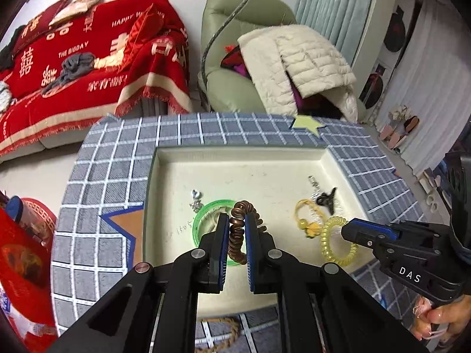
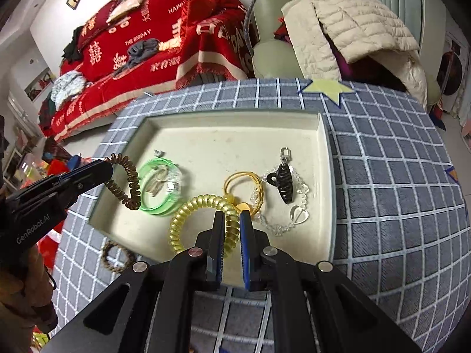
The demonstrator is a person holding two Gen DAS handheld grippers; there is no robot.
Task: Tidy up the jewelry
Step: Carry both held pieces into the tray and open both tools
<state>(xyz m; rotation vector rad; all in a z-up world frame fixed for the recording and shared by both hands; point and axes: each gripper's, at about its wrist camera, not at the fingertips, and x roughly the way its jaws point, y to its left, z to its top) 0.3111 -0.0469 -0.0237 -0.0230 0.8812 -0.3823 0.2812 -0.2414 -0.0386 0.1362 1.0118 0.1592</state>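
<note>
A cream tray [image 1: 244, 158] [image 2: 229, 123] lies on a grey checked cloth. My left gripper [image 1: 237, 220] is shut on a brown spiral hair tie [image 1: 239, 229] [image 2: 129, 182] and holds it over the tray's left part. My right gripper [image 2: 232, 220] [image 1: 346, 231] is shut on a yellow spiral hair tie [image 2: 194, 214] [image 1: 335, 244] above the tray's front. In the tray lie a green bangle [image 2: 160, 185] [image 1: 206, 214], a gold ring loop [image 2: 243, 184] [image 1: 306, 214], a black claw clip [image 2: 284, 181] [image 1: 326, 198] and a clear bead bracelet [image 2: 297, 214].
A braided brown ring [image 2: 116, 257] lies on the cloth [image 2: 382, 176] in front of the tray. A yellow star patch [image 2: 326, 88] marks the far edge. A red-covered sofa [image 1: 88, 67] and a green armchair [image 1: 235, 58] with a cream jacket stand beyond the table.
</note>
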